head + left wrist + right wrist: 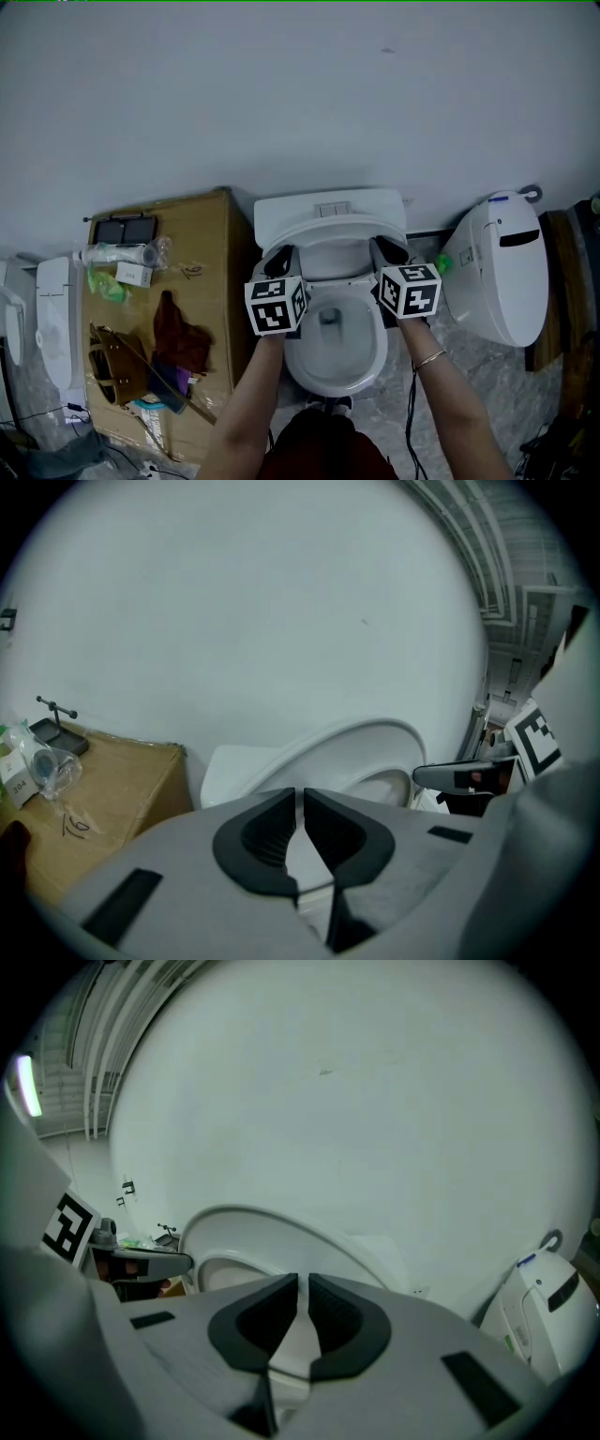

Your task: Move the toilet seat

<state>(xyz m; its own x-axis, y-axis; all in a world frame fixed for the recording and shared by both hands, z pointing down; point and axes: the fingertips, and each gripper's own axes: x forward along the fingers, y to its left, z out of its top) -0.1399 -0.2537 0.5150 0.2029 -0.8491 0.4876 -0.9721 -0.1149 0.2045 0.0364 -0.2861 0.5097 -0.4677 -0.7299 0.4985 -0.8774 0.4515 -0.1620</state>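
Toilet seat (328, 231) stands tilted up over the bowl (334, 364); left gripper (300, 799) clenched on its left edge, right gripper (302, 1283) on its right.

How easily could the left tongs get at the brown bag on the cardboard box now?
Probably not yet: the left tongs are shut on the raised toilet seat; otherwise the way to the brown bag looks open.

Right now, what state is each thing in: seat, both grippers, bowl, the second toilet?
Seat: part raised, tilted, gripped on both sides.
Left gripper: shut on seat.
Right gripper: shut on seat.
Bowl: uncovered.
Second toilet: lid down.
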